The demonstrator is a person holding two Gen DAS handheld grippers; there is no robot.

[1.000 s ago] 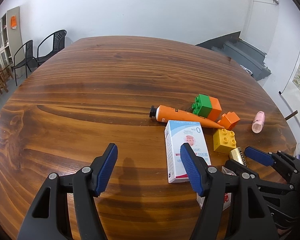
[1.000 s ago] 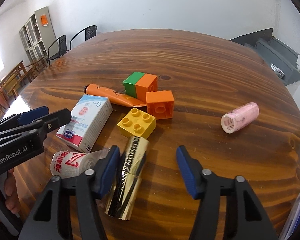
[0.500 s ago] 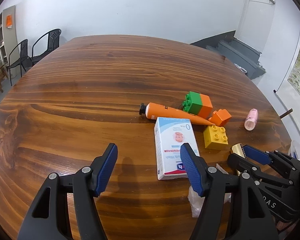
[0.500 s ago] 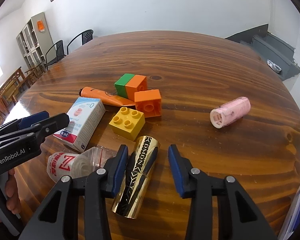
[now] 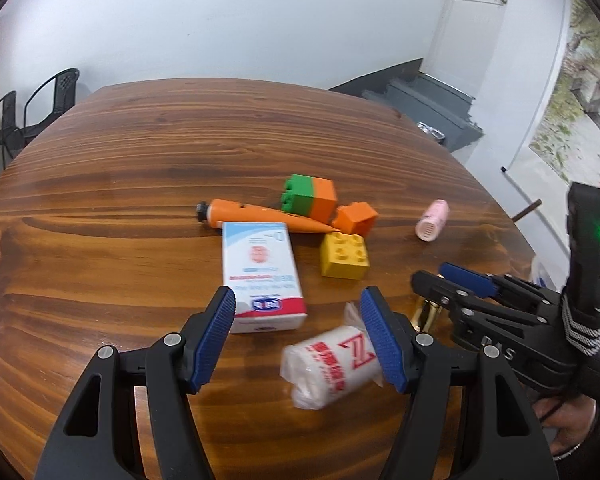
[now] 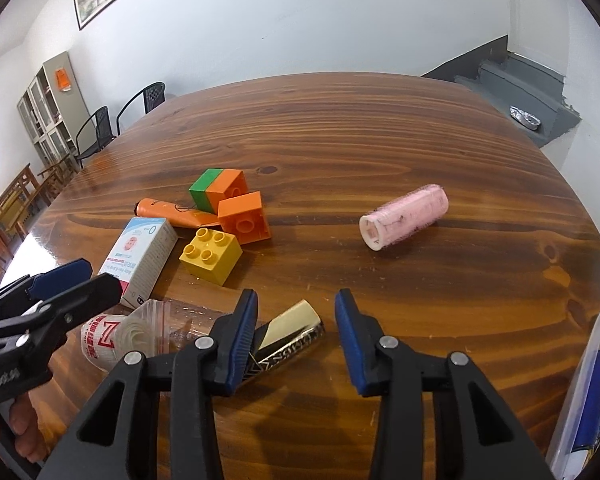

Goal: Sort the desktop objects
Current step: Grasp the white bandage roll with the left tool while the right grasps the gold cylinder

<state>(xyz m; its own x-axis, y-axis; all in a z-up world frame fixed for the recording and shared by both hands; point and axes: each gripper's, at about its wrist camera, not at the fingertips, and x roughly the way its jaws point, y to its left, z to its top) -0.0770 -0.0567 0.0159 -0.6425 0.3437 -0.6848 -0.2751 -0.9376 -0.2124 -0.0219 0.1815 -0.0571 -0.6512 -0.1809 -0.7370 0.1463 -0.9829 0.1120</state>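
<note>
While the right gripper [image 6: 296, 328] has drawn its jaws in from the wide spread of a second ago, they are not clamped: the left pad sits against the gold tube [image 6: 290, 334], the right pad stands clear of it with bare table [image 6: 340, 140] in the gap. Tube lay near-to-far before; now it slants, far end swung right, near end hidden behind the left pad.

Left gripper [image 5: 298, 336]: jaws wide apart, same spread as before, gripping nothing. It has shifted right. A second ago bare wood lay between its pads; now the white wrapped roll [image 5: 332, 364] lies under its right pad, and the white-and-blue box [image 5: 260, 268] is just far of the gap.

Unmoved on the table: yellow brick [image 6: 210, 254], orange brick [image 5: 356, 218], green-orange brick [image 5: 310, 196], orange tube [image 5: 252, 214], clustered beyond the box. Pink roll [image 6: 404, 220] lies well apart, far right.
</note>
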